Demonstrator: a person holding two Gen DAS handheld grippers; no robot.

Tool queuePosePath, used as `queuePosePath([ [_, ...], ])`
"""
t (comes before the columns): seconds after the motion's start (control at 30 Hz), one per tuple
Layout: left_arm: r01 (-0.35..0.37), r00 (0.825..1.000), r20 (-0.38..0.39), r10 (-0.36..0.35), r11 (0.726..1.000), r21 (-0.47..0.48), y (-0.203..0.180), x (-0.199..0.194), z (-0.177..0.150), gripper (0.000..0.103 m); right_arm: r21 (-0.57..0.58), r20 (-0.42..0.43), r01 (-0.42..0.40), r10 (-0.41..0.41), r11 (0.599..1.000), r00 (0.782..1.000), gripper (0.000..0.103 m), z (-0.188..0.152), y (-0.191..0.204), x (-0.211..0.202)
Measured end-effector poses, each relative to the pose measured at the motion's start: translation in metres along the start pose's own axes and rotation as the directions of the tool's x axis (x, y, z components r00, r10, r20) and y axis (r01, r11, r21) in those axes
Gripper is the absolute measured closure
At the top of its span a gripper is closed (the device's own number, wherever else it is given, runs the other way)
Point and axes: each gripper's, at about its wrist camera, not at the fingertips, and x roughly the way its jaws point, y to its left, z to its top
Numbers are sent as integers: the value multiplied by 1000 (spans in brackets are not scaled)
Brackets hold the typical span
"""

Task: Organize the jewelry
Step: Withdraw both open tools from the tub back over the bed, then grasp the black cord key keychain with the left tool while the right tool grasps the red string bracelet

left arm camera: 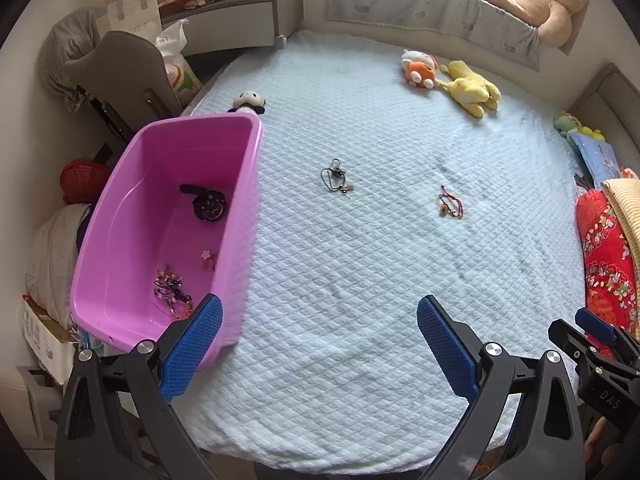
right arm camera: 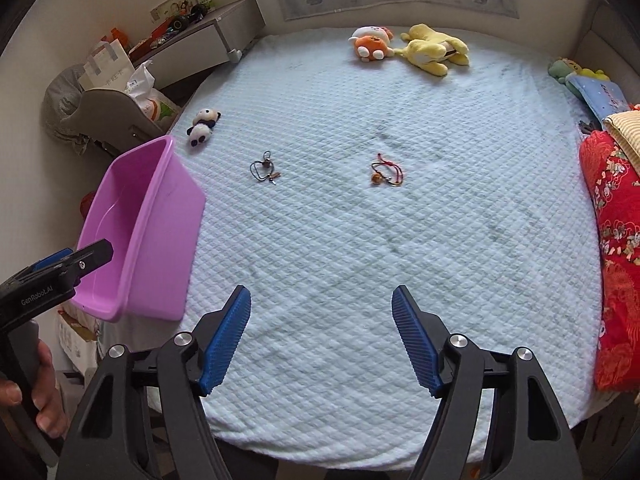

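Note:
A pink plastic bin (left arm camera: 120,280) stands on the bed's left edge, also in the right wrist view (right arm camera: 132,248). Inside lie a black watch (left arm camera: 208,206), a small pink clip (left arm camera: 208,258) and a beaded bracelet (left arm camera: 172,290). A dark cord bracelet (left arm camera: 336,178) (right arm camera: 265,170) and a red string bracelet (left arm camera: 451,205) (right arm camera: 387,173) lie on the light blue bedspread. My left gripper (left arm camera: 318,344) is open and empty above the bed's near edge, beside the bin. My right gripper (right arm camera: 322,340) is open and empty, well short of both bracelets.
Plush toys lie at the far side: an orange and white one (right arm camera: 370,44), a yellow one (right arm camera: 434,50) and a small panda (right arm camera: 204,125). Red floral bedding (right arm camera: 618,240) is piled on the right. A chair (left arm camera: 120,76) and shelf stand left of the bed.

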Motion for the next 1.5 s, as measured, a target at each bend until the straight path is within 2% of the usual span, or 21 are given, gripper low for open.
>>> queuePosePath([
  [0.2, -10, 1000, -14, 9, 999, -51, -46, -7, -1, 7, 2, 4, -30, 30, 1000, 1000, 33, 9, -64, -3],
  [0.37, -31, 1000, -1, 31, 999, -36, -66, -1, 4, 7, 23, 30, -53, 53, 998, 998, 33, 23, -90, -2],
  [0.63, 5, 1000, -4, -5, 1000, 1, -82, 44, 32, 7, 77, 73, -20, 14, 997, 997, 33, 42, -112, 17],
  [0.73, 16, 1000, 10, -17, 999, 34, -88, 69, 43, 7, 139, 98, -11, -3, 990, 995, 33, 47, -122, 26],
  [0.87, 24, 1000, 16, -25, 996, 83, -96, 108, 61, 7, 155, 128, 34, -54, 987, 990, 33, 56, -125, 44],
  [0.97, 18, 999, 39, -23, 993, 113, -100, 131, 75, 7, 176, 148, 73, -99, 982, 984, 33, 61, -126, 63],
  [1.17, 2, 997, 72, -11, 992, 123, -100, 179, 93, 7, 178, 178, 95, -127, 979, 976, 33, 71, -128, 114],
  [1.5, -74, 988, 139, 63, 994, 76, -96, 266, 90, 7, 65, 183, 46, -58, 997, 981, 33, 89, -138, 225],
])
